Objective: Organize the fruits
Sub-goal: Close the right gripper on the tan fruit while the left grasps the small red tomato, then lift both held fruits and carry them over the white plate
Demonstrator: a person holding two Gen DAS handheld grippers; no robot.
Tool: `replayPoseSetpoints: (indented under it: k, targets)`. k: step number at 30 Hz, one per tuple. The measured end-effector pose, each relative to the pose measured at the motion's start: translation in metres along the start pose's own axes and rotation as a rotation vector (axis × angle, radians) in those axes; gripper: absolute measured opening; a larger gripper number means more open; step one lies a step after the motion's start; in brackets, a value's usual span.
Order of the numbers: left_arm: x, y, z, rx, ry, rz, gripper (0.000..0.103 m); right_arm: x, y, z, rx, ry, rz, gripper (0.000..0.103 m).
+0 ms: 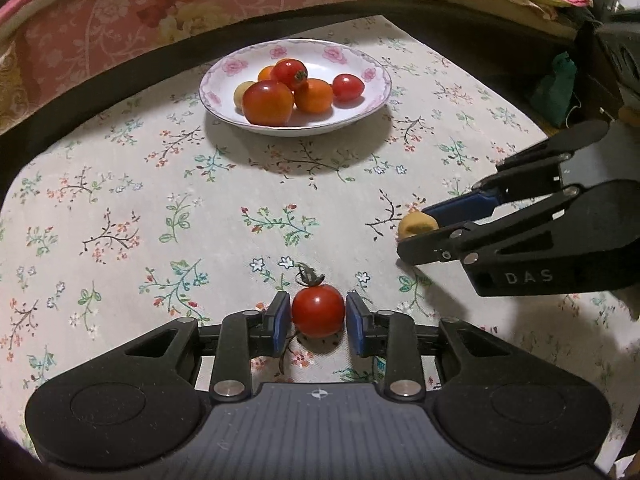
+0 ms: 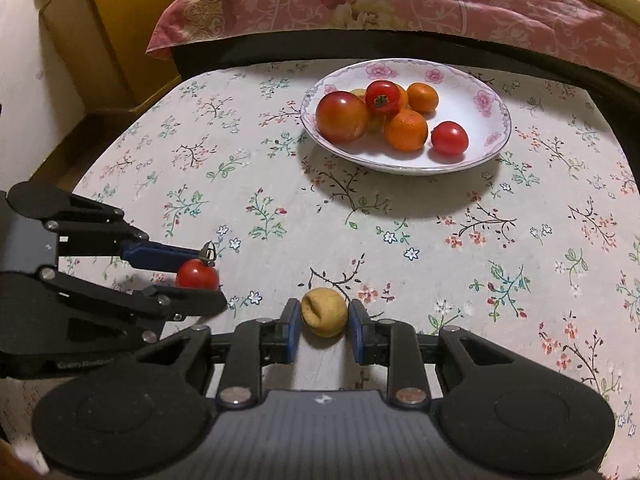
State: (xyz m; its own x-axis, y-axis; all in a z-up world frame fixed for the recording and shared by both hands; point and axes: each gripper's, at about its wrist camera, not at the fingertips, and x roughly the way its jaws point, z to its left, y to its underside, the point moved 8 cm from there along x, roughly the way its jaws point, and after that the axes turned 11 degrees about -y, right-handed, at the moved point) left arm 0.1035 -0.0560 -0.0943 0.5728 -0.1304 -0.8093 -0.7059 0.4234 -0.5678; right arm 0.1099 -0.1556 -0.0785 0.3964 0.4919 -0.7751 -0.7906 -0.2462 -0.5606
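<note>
A white flowered plate [image 1: 376, 68] [image 2: 488, 80] at the far side of the table holds several tomatoes and oranges. My left gripper [image 1: 318, 316] [image 2: 200, 276] has its blue pads against both sides of a small red tomato [image 1: 318, 311] [image 2: 197, 274] with a green stem, low over the cloth. My right gripper [image 2: 324, 318] [image 1: 416, 232] has its pads against a small wrinkled yellow fruit [image 2: 324, 312] [image 1: 416, 224], also low over the cloth. The two grippers are side by side, the left one to the left.
The table [image 1: 120, 200] [image 2: 520, 260] is covered with a flowered cloth. A pink quilted bed [image 1: 120, 20] [image 2: 360, 0] runs behind its far edge. A yellow cabinet [image 2: 112, 32] stands far left. A green cloth bundle [image 1: 554, 88] lies beyond the table's right edge.
</note>
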Motion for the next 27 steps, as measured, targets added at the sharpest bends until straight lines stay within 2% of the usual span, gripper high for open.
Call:
replayPoseSetpoints:
  k: [2,3,4,6,17,21,24,27]
  targets:
    - [-0.001,0.001,-0.001,0.019,-0.010,-0.006,0.048,0.000,0.000,0.002,-0.014,-0.007,0.006,0.027]
    - [-0.001,0.001,-0.002,0.025,-0.011,-0.010,0.050,0.000,0.001,0.003,-0.017,-0.015,0.006,0.033]
    - [-0.002,0.001,-0.002,0.030,-0.011,-0.011,0.052,0.000,0.001,0.004,-0.022,-0.024,0.010,0.045]
    - [-0.002,0.002,-0.001,0.041,-0.019,-0.013,0.056,0.000,0.003,0.007,-0.031,-0.050,0.023,0.052]
    - [-0.002,0.003,-0.001,0.043,-0.011,-0.019,0.058,-0.001,0.005,0.009,-0.069,-0.028,0.018,0.051]
    - [-0.001,0.002,-0.001,0.046,-0.010,-0.022,0.054,0.000,0.004,0.012,-0.085,-0.023,0.016,0.042]
    - [-0.002,0.002,-0.003,0.054,-0.011,-0.027,0.052,0.002,0.004,0.013,-0.100,-0.013,0.023,0.040]
    - [-0.002,0.003,-0.002,0.050,-0.015,-0.029,0.049,0.002,0.005,0.015,-0.112,-0.012,0.025,0.028]
